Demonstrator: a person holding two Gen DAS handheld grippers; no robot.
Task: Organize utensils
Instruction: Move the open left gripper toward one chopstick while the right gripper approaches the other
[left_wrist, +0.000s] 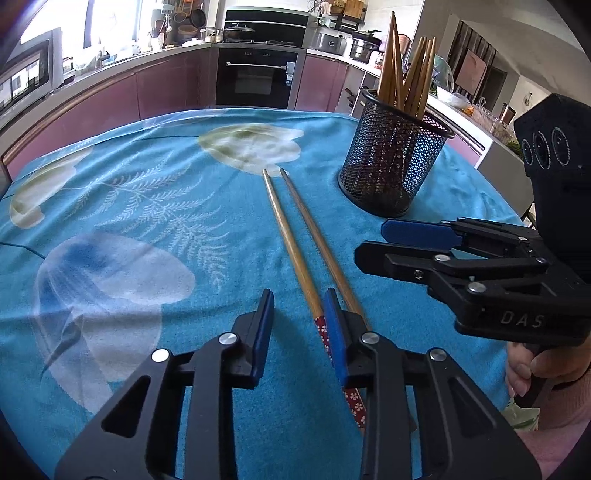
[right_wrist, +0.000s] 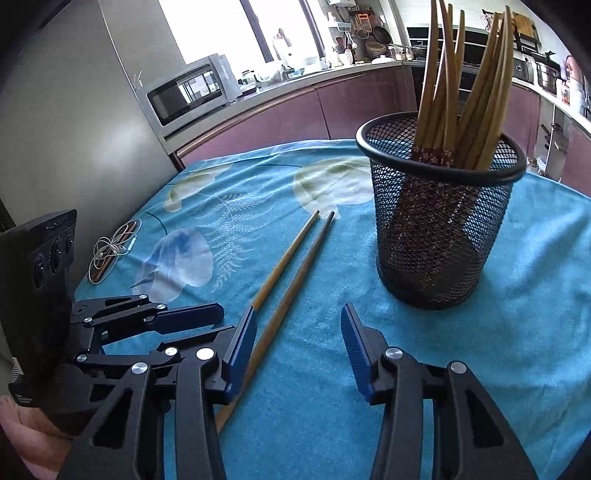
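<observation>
Left wrist view: two slim wooden chopsticks (left_wrist: 295, 236) with red flowered ends lie side by side on the fuzzy blue cloth (left_wrist: 147, 206), left of a black mesh cup (left_wrist: 391, 162) holding more. The left gripper (left_wrist: 299, 299) stands apart, empty.

Right wrist view: the right gripper (right_wrist: 299, 317) stands apart, empty, the pair just left of it.

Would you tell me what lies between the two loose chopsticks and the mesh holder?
Only bare blue tablecloth separates the chopsticks from the mesh holder, clearest in the right wrist view.

"DAS" on right gripper (left_wrist: 373, 240) body
</observation>
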